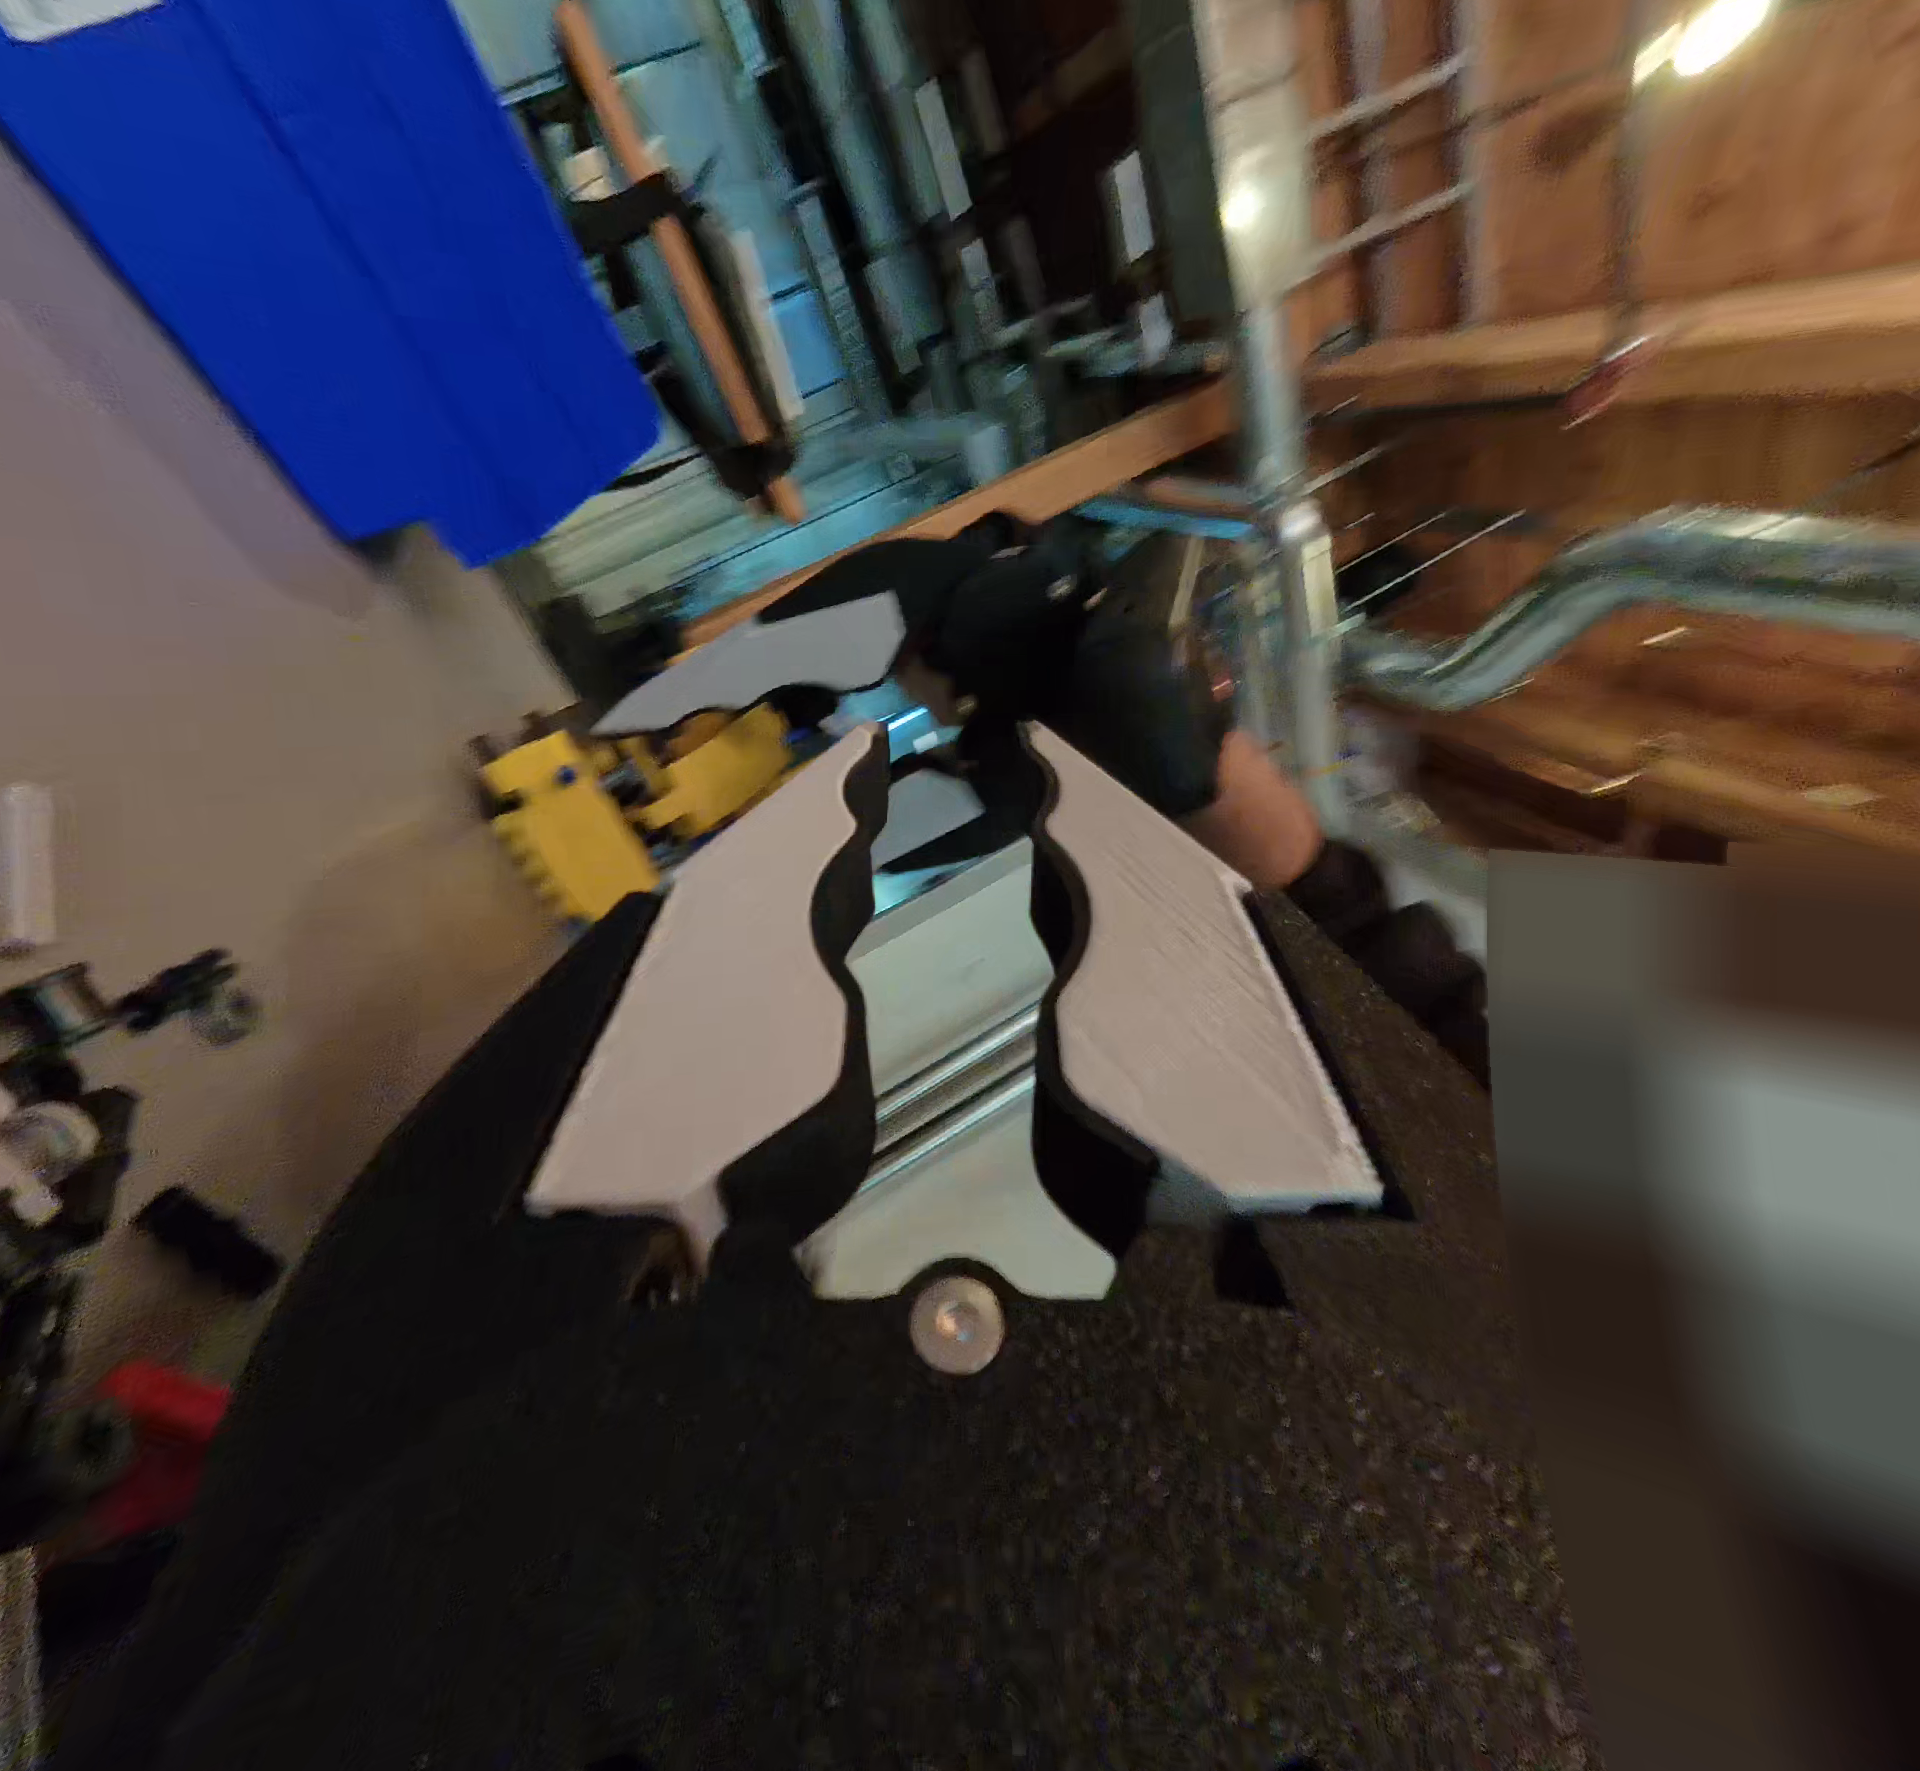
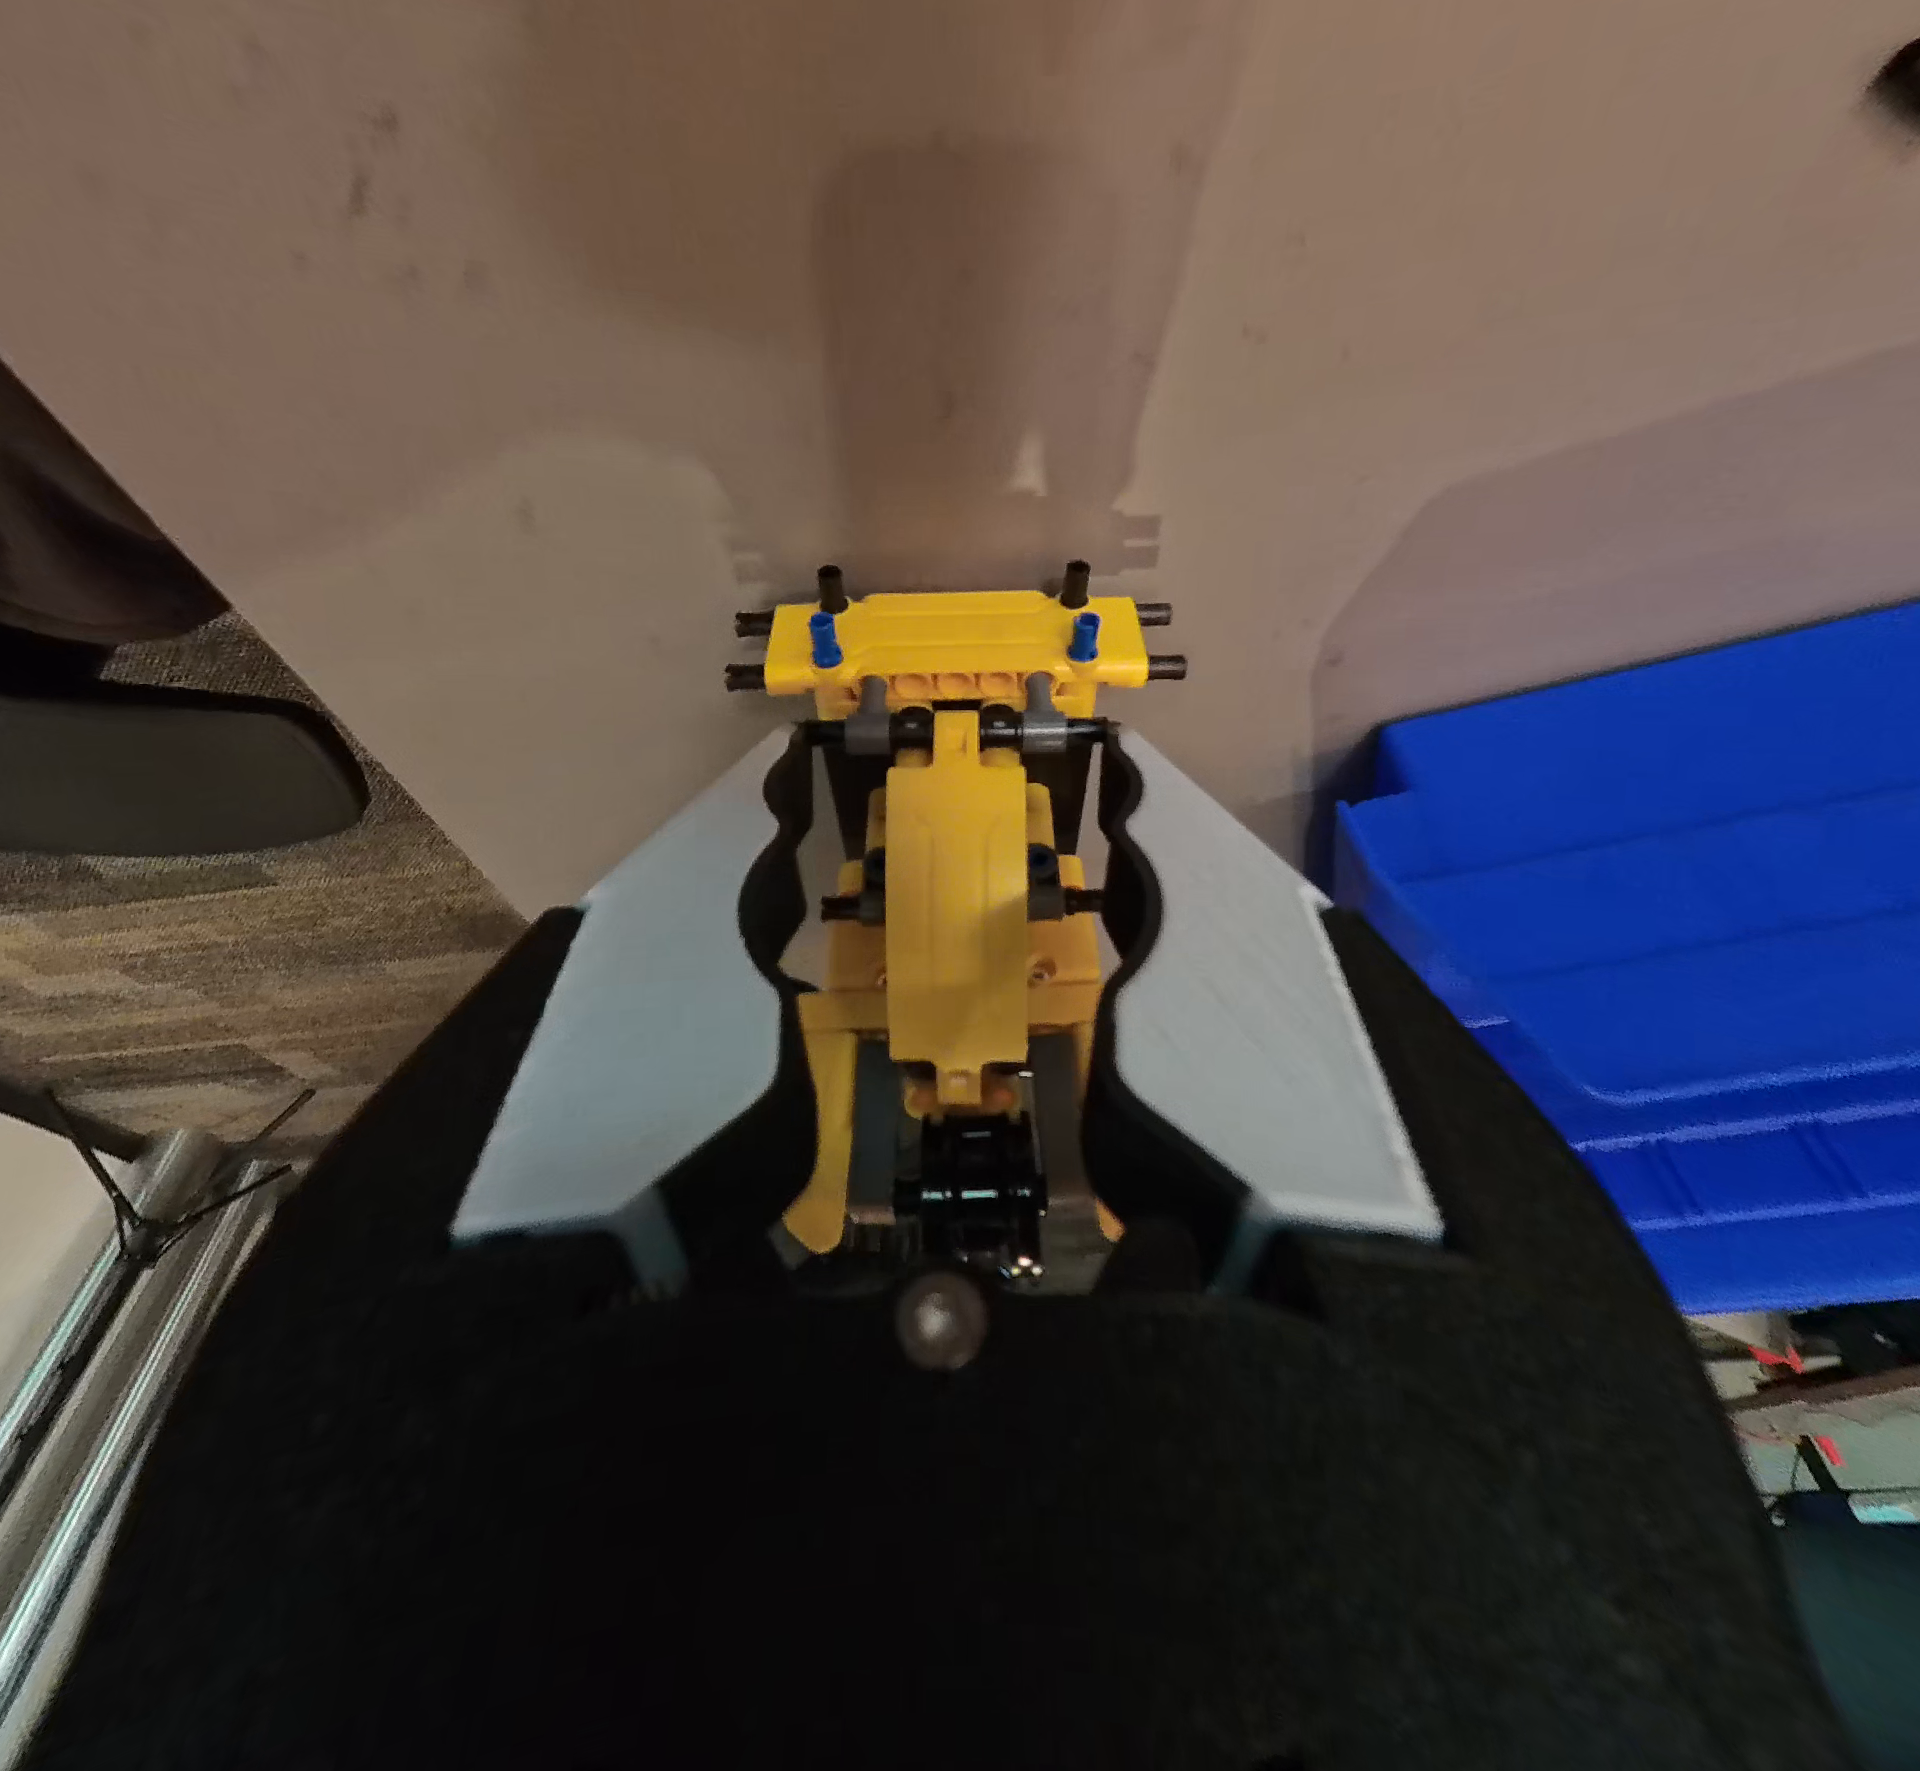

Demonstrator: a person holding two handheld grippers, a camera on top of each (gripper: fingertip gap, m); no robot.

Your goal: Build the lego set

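Note:
My right gripper [image 2: 954, 734] is shut on a yellow brick-built model [image 2: 956, 911] with black pins, blue pins and grey connectors. The model lies lengthwise between the grey fingers [image 2: 644, 994], and its wide yellow end [image 2: 956, 646] sticks out past the tips over a pale table [image 2: 520, 267]. My left gripper [image 1: 951, 745] is open and empty, held in the air and tilted. In the left wrist view, the yellow model [image 1: 582, 817] and the other gripper's finger [image 1: 769, 672] show farther off to the left. A person's dark-sleeved arm [image 1: 1091, 661] is behind the left fingertips.
A blue bin [image 2: 1662, 942] stands right of the right gripper and also shows in the left wrist view [image 1: 312, 215]. Loose black parts [image 1: 62, 1150] and a red part [image 1: 156, 1409] lie on the table at left. Metal conduit [image 1: 1662, 568] and wooden boards [image 1: 1558, 163] are behind. An aluminium rail [image 2: 104, 1306] edges the table over carpet [image 2: 208, 942]. Some 15 cm of space lies between my two pairs of fingers.

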